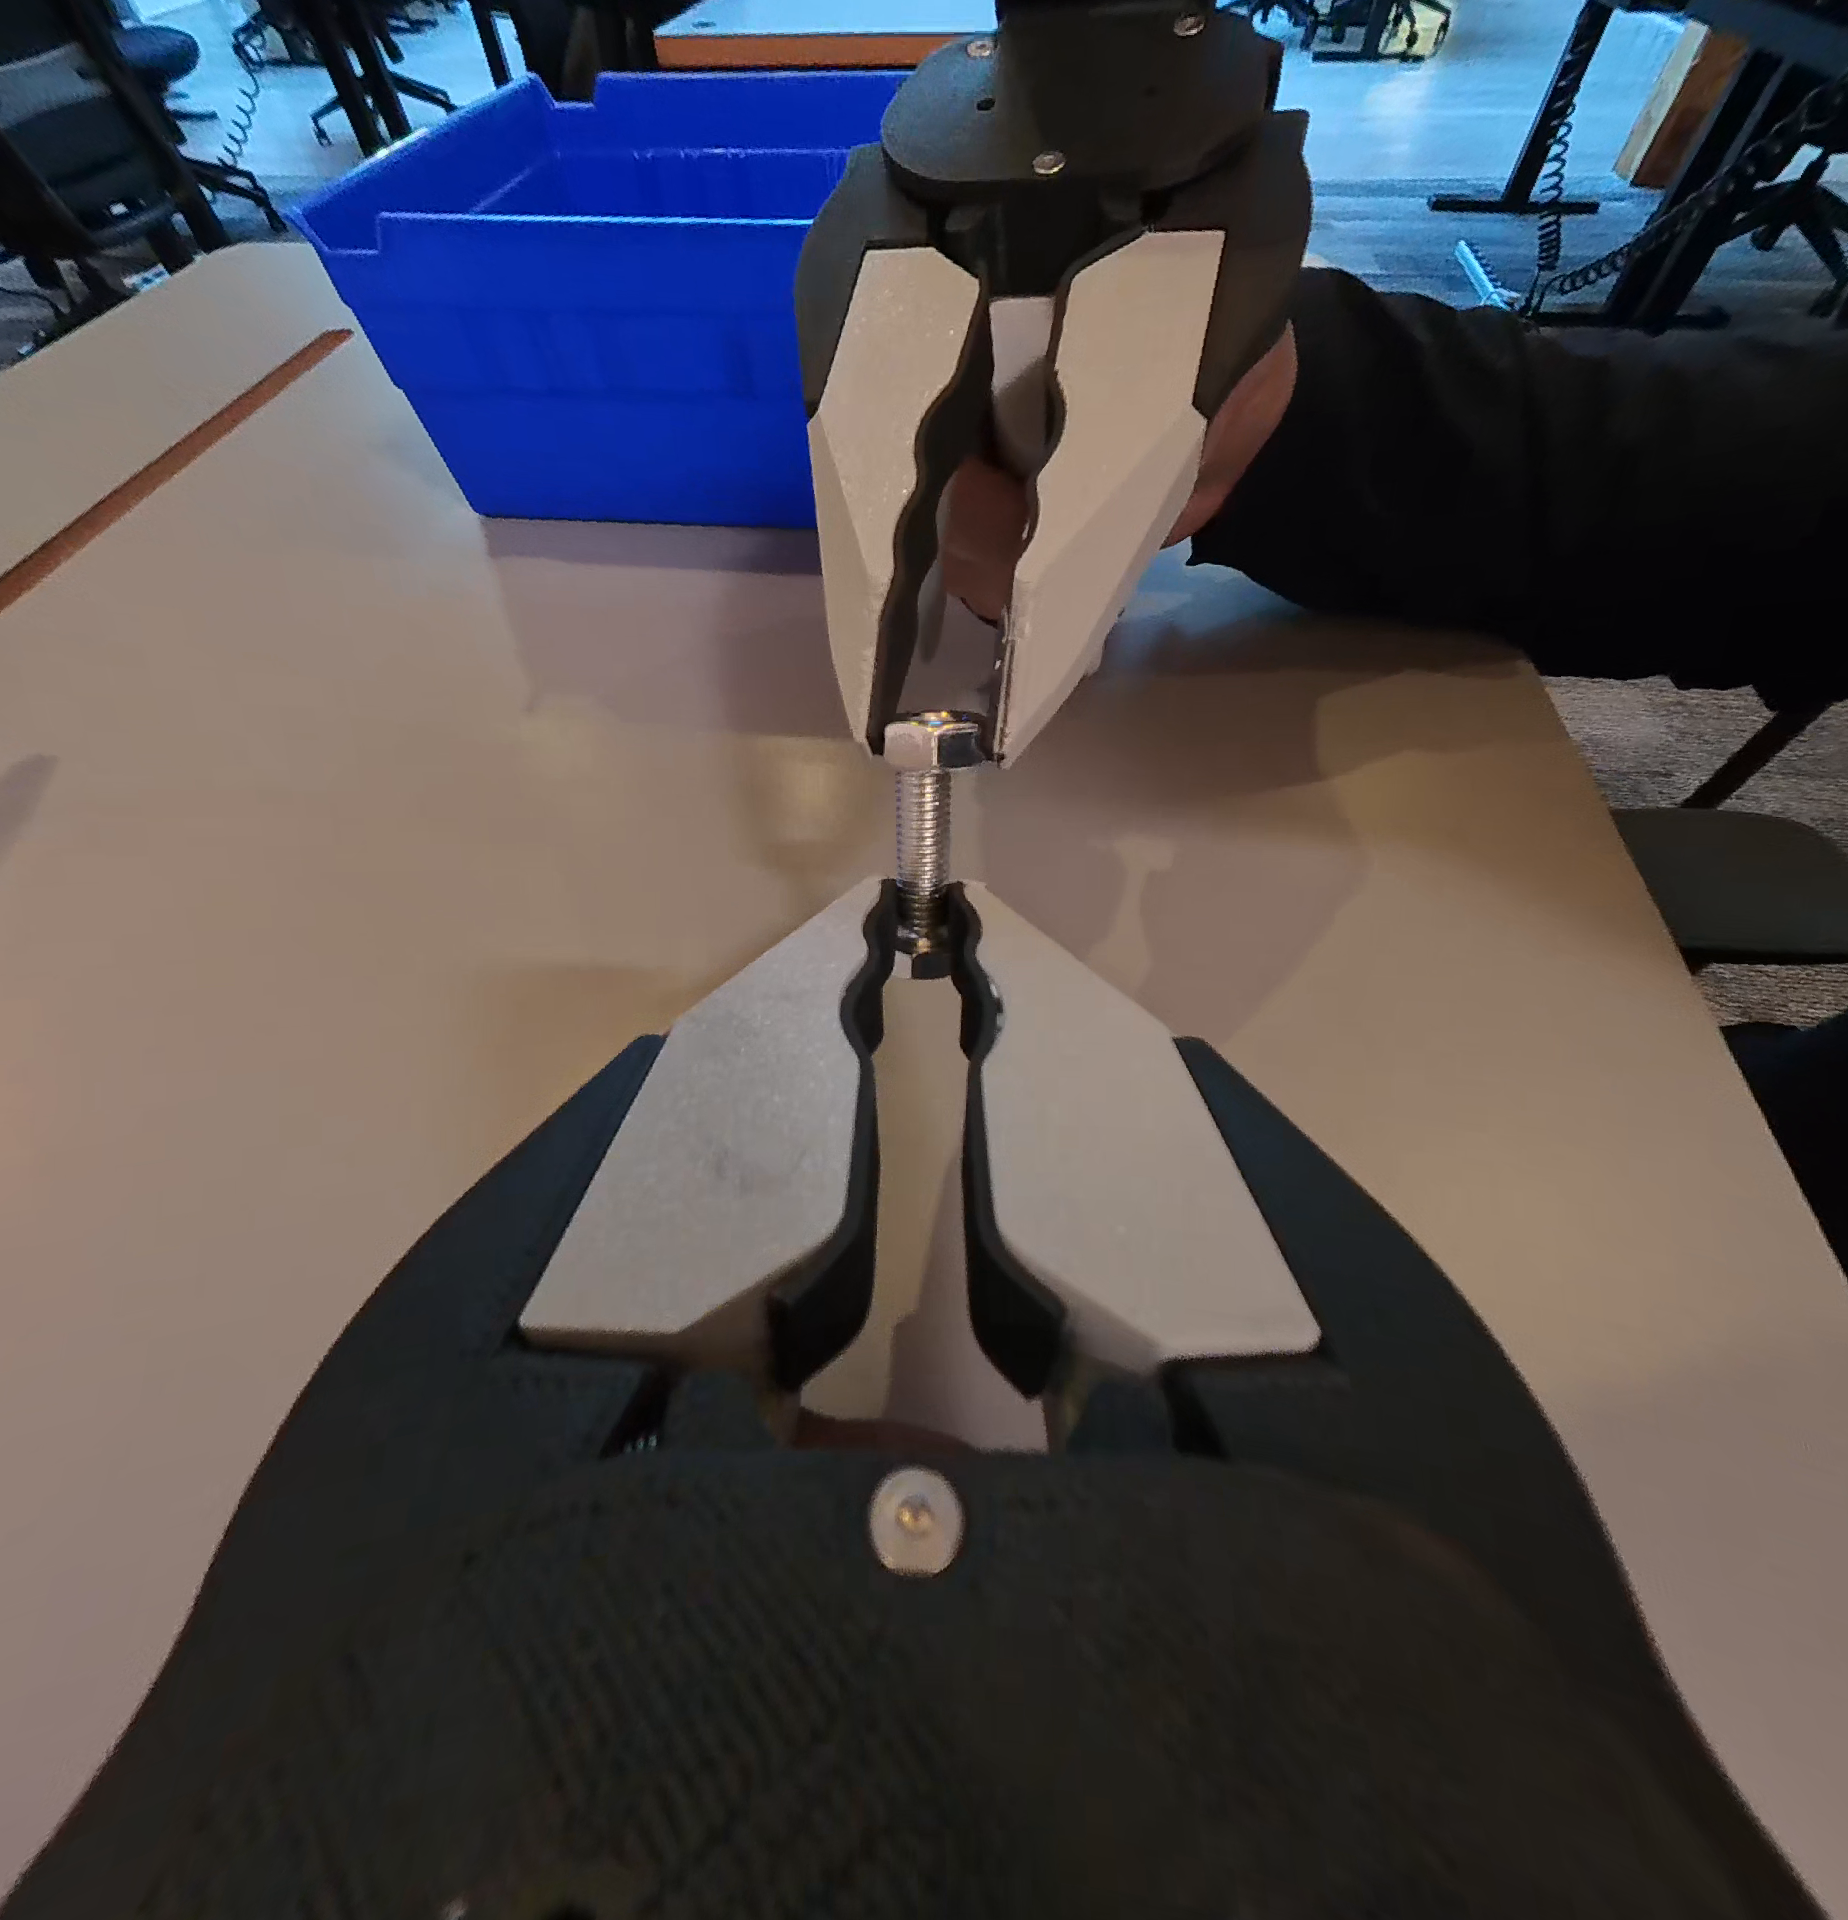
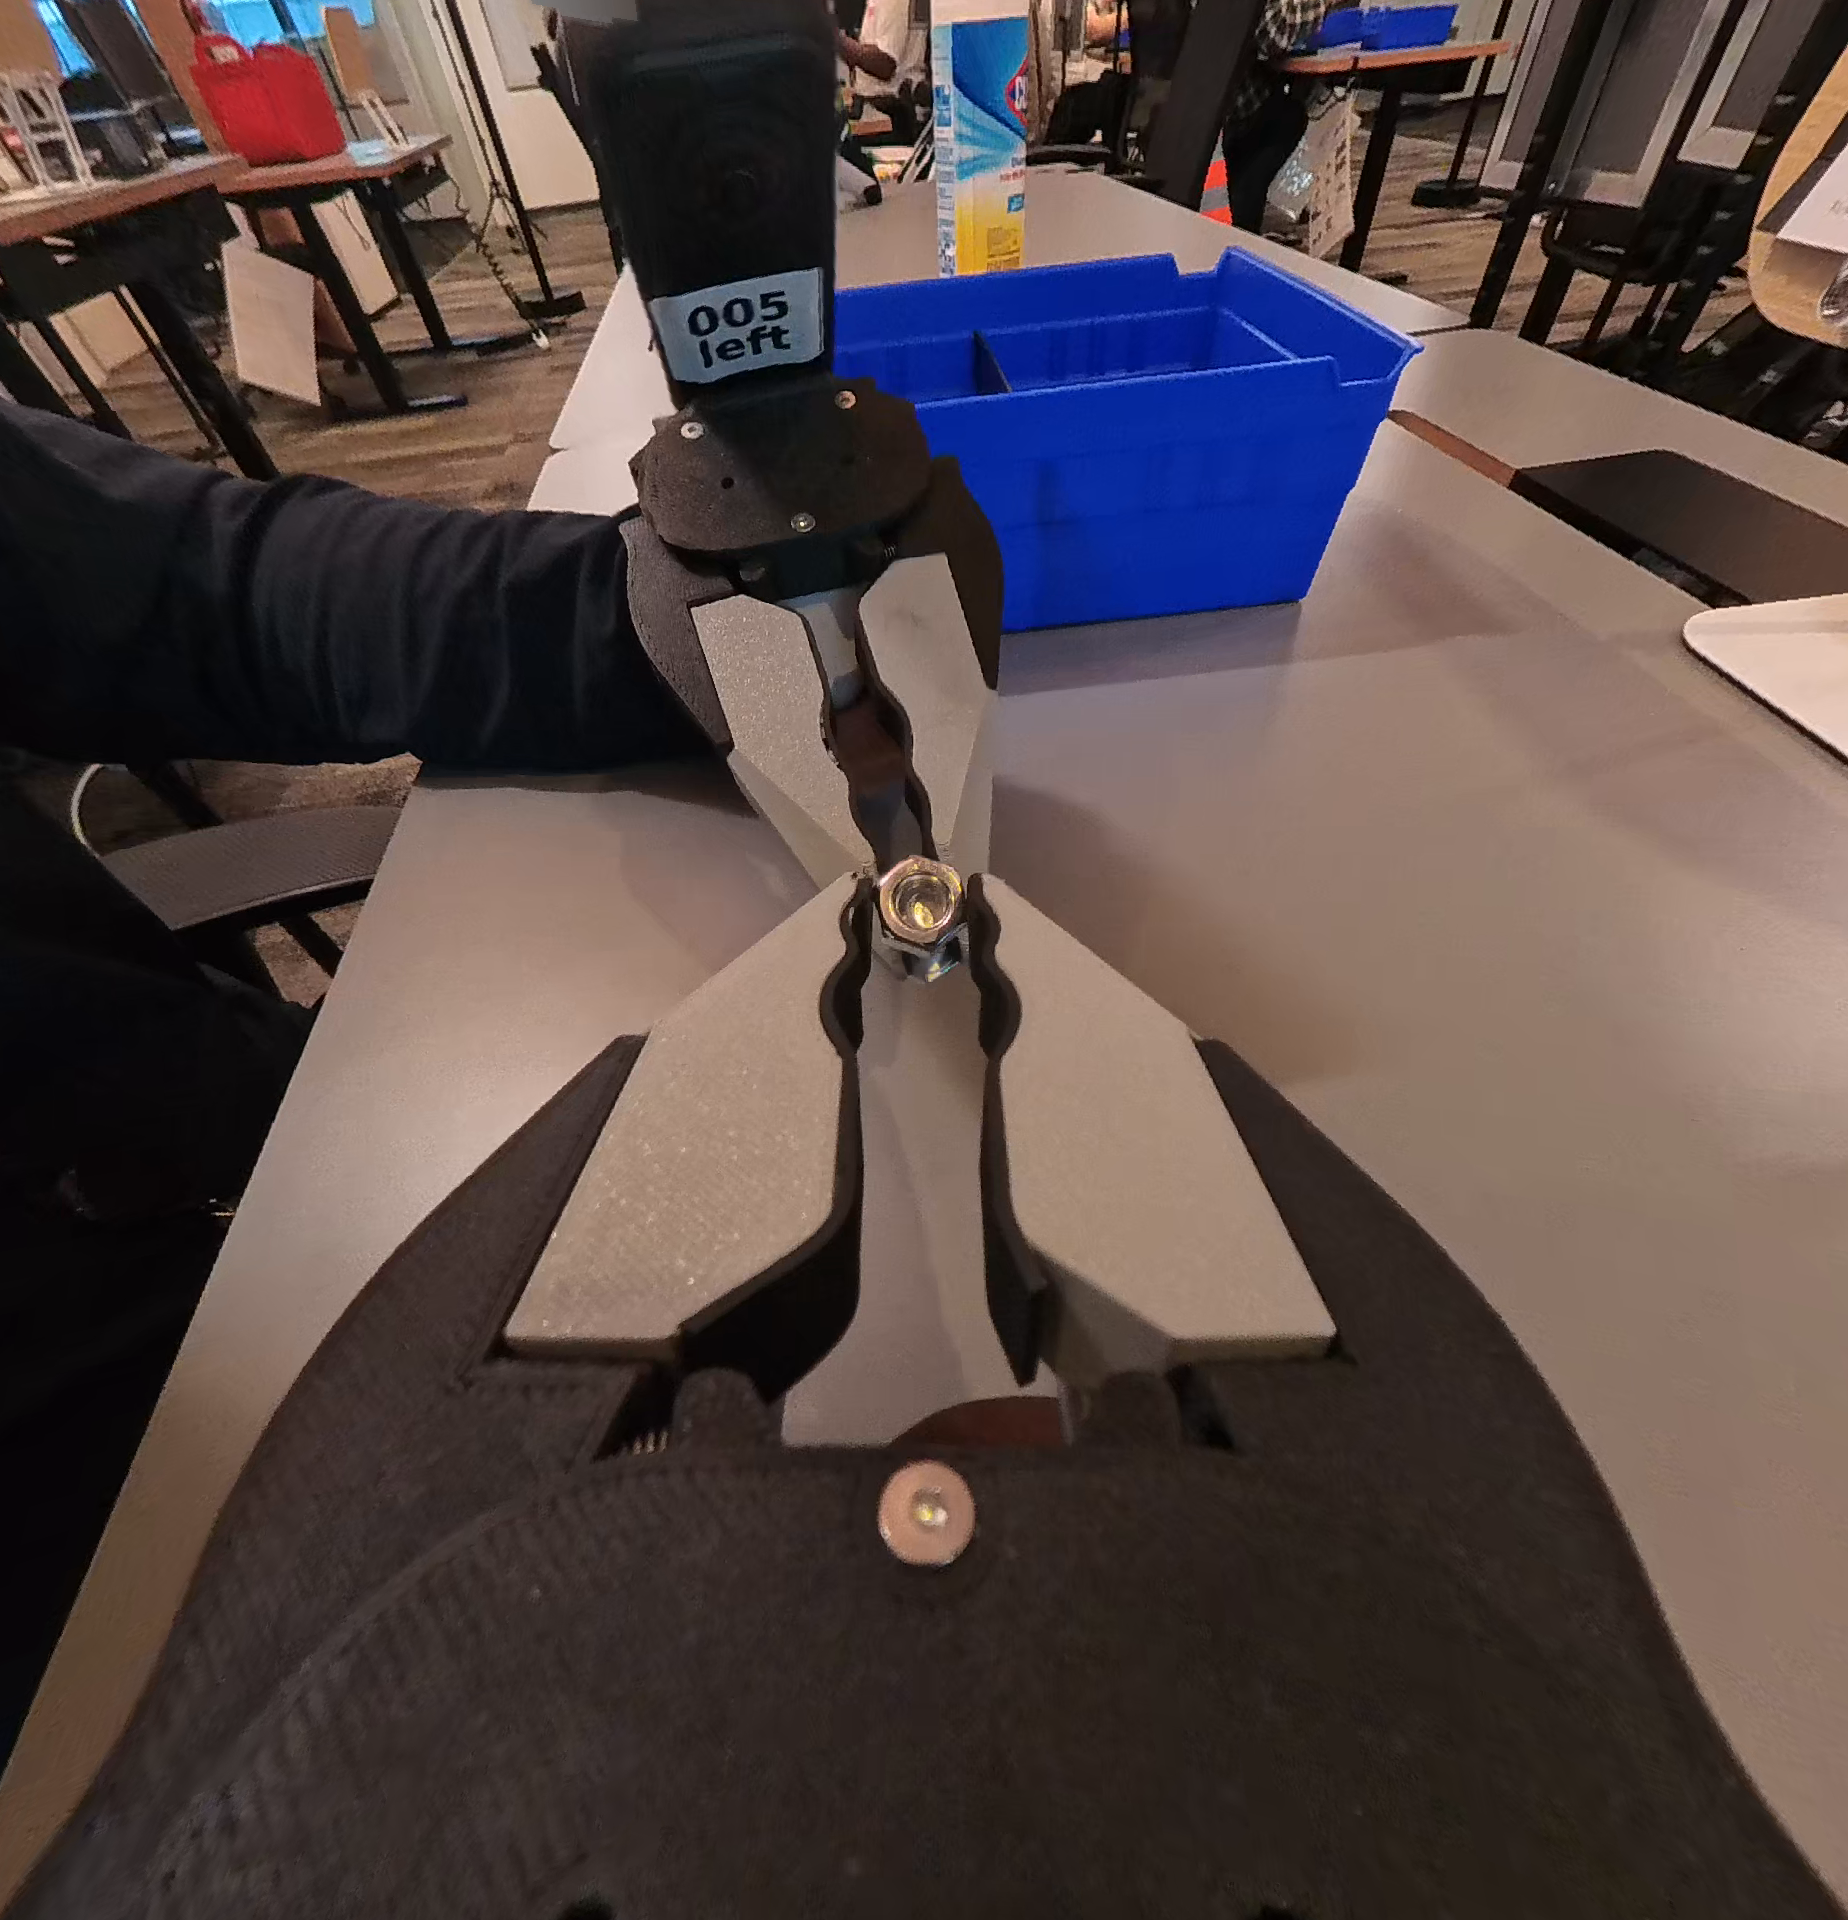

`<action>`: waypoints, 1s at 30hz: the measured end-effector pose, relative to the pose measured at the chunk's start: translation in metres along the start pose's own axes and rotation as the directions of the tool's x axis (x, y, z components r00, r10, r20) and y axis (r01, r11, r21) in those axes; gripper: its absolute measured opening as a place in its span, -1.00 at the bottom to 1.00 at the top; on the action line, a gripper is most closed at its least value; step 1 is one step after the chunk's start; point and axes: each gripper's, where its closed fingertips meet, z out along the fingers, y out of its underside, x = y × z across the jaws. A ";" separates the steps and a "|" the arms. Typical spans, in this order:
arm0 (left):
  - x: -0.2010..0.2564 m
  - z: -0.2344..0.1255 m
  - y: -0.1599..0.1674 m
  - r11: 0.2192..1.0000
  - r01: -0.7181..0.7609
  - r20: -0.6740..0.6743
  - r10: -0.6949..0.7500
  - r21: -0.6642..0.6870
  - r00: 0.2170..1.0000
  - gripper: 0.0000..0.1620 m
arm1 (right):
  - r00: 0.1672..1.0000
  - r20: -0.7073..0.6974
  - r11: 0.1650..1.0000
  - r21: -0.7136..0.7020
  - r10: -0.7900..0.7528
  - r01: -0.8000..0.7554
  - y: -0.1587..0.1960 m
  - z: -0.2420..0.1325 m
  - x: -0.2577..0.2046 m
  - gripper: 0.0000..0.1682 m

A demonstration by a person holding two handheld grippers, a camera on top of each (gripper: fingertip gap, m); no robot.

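Observation:
A silver hex bolt is held upright above the grey table between both grippers. My left gripper is shut on a nut at the bolt's threaded lower end. My right gripper comes down from above, shut on the bolt's hex head. In the right wrist view, my right gripper grips the hex head, seen end-on. The left gripper meets it from behind, and the nut is hidden there.
A blue divided plastic bin stands at the table's far side; it also shows in the right wrist view. A tall wipes canister stands behind it. A white board and a dark flat pad lie at the right. Dark sleeves reach in from the sides. Both grippers' tips are close together, under 4 cm apart.

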 end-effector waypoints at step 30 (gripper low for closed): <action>-0.003 -0.007 -0.034 0.974 0.111 0.017 -0.116 0.195 0.993 -0.92 | 0.995 -0.025 0.966 0.243 0.092 -0.083 -0.029 -0.010 0.007 -0.83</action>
